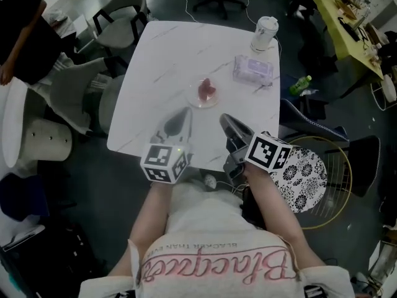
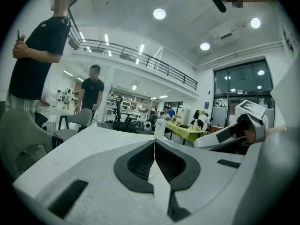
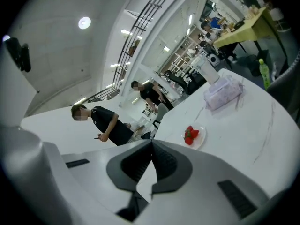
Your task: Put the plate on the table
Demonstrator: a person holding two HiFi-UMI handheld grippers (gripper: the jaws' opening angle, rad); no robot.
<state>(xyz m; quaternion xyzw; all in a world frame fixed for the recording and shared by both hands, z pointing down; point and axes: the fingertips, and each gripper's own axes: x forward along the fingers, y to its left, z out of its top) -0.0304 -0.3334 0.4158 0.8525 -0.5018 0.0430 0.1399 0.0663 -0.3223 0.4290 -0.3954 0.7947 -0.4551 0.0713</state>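
While left gripper point(image 1: 181, 115) and right gripper point(image 1: 227, 120) are shut and empty, a bump could push the plate point(image 1: 214, 100) over the table point(image 1: 167, 61) edge.

We hold our left forearm point(image 1: 151, 219) and right forearm point(image 1: 273, 205) out ahead of our chest, the left gripper point(image 1: 181, 118) and right gripper point(image 1: 228, 124) side by side but apart, both pointing forward, each with its jaws pressed together on nothing.
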